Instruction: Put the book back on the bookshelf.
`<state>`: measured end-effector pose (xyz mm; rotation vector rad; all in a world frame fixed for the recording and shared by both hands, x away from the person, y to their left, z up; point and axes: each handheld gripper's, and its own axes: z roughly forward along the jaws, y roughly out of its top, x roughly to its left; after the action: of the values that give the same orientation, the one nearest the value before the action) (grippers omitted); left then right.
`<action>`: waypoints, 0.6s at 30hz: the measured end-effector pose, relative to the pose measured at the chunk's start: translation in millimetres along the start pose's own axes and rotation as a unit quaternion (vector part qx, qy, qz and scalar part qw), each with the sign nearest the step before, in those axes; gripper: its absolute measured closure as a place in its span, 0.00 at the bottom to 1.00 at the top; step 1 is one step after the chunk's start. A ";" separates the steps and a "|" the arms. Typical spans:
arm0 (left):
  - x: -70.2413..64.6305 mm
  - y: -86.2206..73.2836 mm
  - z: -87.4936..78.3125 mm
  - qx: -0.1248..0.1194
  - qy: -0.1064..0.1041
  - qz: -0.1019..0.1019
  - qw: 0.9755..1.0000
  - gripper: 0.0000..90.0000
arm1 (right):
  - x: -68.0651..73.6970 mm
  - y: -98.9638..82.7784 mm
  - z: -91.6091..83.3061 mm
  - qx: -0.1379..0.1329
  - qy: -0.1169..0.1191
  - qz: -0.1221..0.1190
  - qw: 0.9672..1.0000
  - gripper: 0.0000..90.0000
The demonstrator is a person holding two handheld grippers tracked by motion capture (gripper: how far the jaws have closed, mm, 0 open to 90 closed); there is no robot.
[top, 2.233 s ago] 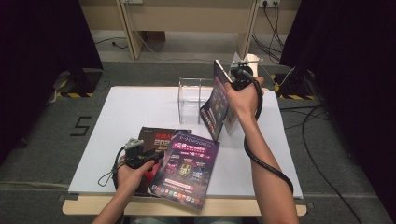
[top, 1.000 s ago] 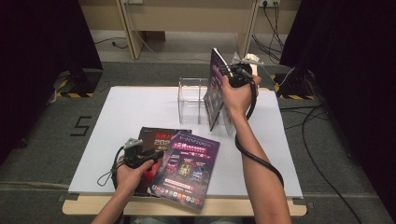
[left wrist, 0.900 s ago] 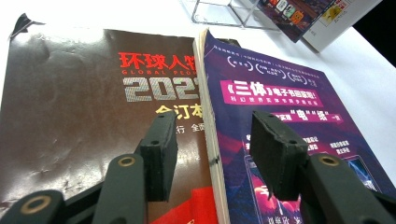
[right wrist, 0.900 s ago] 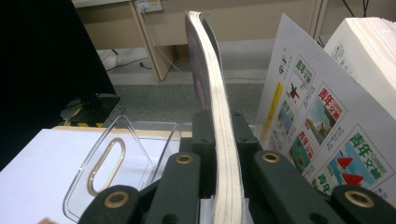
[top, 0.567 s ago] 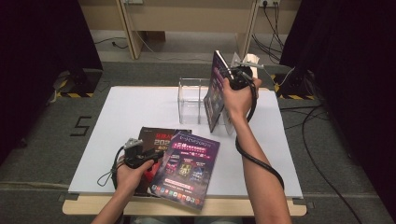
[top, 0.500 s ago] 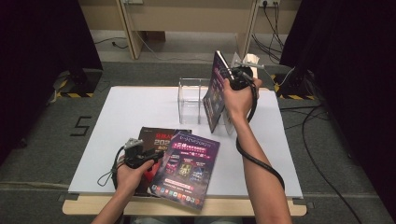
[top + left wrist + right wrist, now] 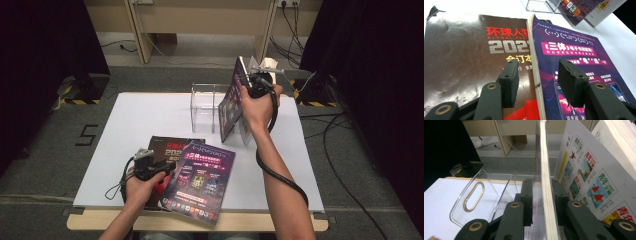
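Note:
In the high view my right gripper (image 7: 246, 84) is at the top edge of a purple magazine (image 7: 229, 106) that stands upright in a clear acrylic rack (image 7: 204, 102). In the right gripper view the magazine's edge (image 7: 546, 182) runs between the jaws of that gripper (image 7: 543, 195). They have just been opening and look slightly off it. My left gripper (image 7: 162, 172) hovers open near the table's front. Its jaws (image 7: 537, 72) straddle the seam between a dark magazine (image 7: 461, 50) and a flat purple magazine (image 7: 579, 52) that overlaps it.
A white-backed magazine (image 7: 586, 177) leans in the rack beside the upright one. A clear divider with an oval slot (image 7: 474, 197) stands to its left. The white tabletop (image 7: 125, 130) lies bare on the left. Cables cross the floor (image 7: 345, 150) to the right.
The right hand has carried the upright magazine a little left toward the rack since the earliest frame, then held still. The left hand and the flat magazines have not moved.

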<state>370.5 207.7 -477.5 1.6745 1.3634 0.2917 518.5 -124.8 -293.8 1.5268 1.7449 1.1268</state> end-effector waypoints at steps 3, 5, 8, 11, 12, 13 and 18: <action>0.0 0.0 0.0 0.000 0.000 0.001 1.000 0.56 | -1.8 -0.9 -1.6 0.005 -0.003 -0.002 1.000 0.88; 0.2 -0.2 0.5 0.000 0.001 0.000 1.000 0.56 | -3.2 -1.8 -2.6 0.009 -0.004 0.000 1.000 0.93; -0.9 -0.6 1.1 0.000 -0.001 -0.001 1.000 0.56 | -5.6 -2.3 -3.5 0.014 -0.002 0.006 1.000 0.93; -1.4 -0.3 0.8 0.000 -0.002 0.000 1.000 0.56 | -6.3 -3.2 -3.9 0.016 -0.008 0.007 1.000 0.93; -1.1 -0.2 0.8 0.000 -0.001 0.000 1.000 0.56 | -6.7 -3.5 -4.1 0.018 -0.007 0.008 1.000 0.93; -1.0 -0.3 0.8 0.000 -0.001 0.000 1.000 0.56 | -6.8 -3.8 -4.4 0.020 -0.007 0.007 1.000 0.93; -1.4 -0.6 0.8 0.000 -0.001 0.000 1.000 0.56 | -6.2 -2.9 -6.2 0.031 -0.007 0.006 0.999 0.93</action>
<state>370.1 206.0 -477.9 1.6750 1.3614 0.2887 513.1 -132.3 -294.0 1.5793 1.7788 1.0746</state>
